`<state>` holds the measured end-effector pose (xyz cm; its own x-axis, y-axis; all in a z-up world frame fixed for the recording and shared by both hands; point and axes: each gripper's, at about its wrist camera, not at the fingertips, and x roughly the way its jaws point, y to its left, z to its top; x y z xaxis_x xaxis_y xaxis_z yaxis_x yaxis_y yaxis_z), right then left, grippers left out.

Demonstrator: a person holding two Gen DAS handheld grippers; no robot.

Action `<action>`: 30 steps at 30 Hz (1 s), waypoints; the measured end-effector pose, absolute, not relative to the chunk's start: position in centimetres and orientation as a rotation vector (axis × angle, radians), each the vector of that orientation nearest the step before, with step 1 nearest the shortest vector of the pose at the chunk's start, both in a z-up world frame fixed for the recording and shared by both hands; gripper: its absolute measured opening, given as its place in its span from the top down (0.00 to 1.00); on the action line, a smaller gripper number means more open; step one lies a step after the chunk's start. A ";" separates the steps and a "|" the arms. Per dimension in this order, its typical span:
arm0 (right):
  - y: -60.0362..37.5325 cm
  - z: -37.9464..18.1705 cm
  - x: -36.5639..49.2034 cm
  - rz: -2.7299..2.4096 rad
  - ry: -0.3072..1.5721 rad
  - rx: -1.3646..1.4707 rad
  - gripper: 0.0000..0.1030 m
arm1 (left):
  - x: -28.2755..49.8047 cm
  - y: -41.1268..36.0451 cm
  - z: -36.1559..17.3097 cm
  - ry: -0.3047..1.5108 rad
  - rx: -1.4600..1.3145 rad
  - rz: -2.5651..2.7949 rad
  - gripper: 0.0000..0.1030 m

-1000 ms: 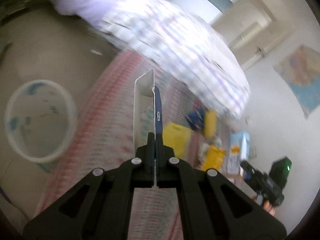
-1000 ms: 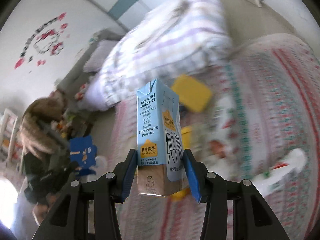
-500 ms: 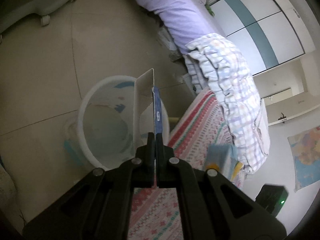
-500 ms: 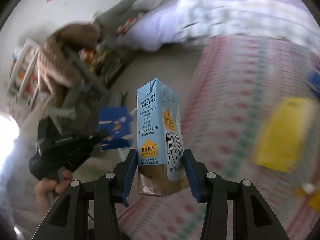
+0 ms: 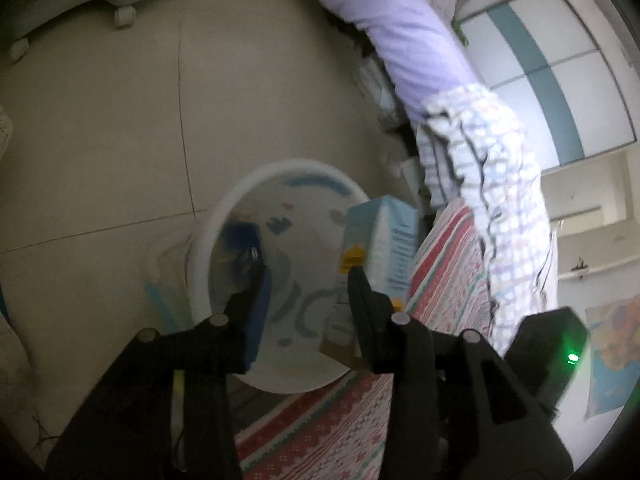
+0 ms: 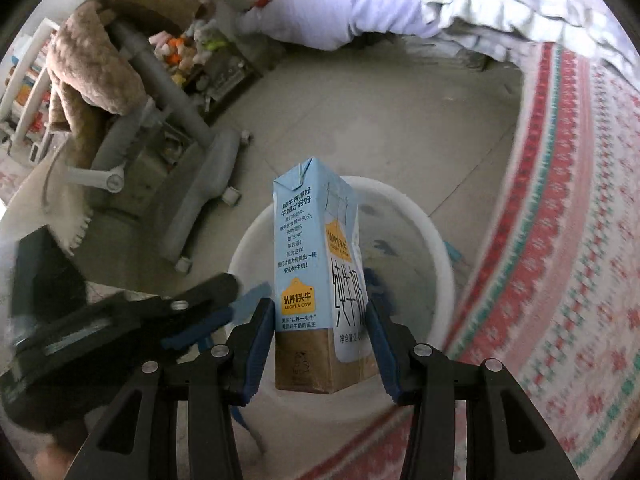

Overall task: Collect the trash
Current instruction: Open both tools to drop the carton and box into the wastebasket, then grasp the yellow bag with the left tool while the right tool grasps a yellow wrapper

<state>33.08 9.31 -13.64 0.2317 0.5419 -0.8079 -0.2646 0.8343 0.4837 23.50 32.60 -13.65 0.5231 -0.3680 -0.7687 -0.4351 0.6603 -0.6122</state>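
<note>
In the left wrist view my left gripper (image 5: 306, 276) hangs over the white bin (image 5: 208, 240), its jaws opening with nothing pressed between them. A blurred flat blue packet (image 5: 240, 240) is just below the left finger, inside the bin's rim. My right gripper (image 6: 318, 312) is shut on a light-blue milk carton (image 6: 312, 248), held upright above the same white bin (image 6: 440, 256). The milk carton (image 5: 384, 240) also shows over the bin's right rim in the left view. The left gripper (image 6: 216, 300) appears beside the bin in the right wrist view.
A grey chair base on casters (image 6: 208, 184) stands on the tiled floor behind the bin, with a brown blanket (image 6: 92, 52) draped over it. A red patterned cover (image 6: 560, 240) borders the bin on the right. A bed with a checked quilt (image 5: 480, 160) lies beyond.
The left jaws, shut on the flat blue packet before, have parted and the packet has dropped toward the bin. The right gripper has swung the carton from over the patterned cover to above the bin.
</note>
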 end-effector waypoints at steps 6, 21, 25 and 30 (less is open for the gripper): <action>11.1 -15.2 34.0 0.519 1.247 0.231 0.36 | 22.3 33.8 -12.7 1.017 -0.897 0.139 0.60; -1.0 -6.6 25.4 0.495 1.088 0.279 0.35 | 21.6 26.4 -6.3 0.939 -0.620 0.036 0.49; -7.6 -2.5 21.0 0.456 1.010 0.301 0.35 | 20.6 20.9 -3.5 0.896 -0.461 -0.066 0.43; -16.4 0.7 16.5 0.289 0.942 0.302 0.33 | 19.3 12.8 -2.1 0.904 -0.310 -0.249 0.37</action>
<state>16.50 -16.42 0.67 0.5559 0.3709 -0.7439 -0.1108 0.9200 0.3759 19.29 12.81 -2.09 0.5950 -0.3398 -0.7284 0.0818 0.9271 -0.3657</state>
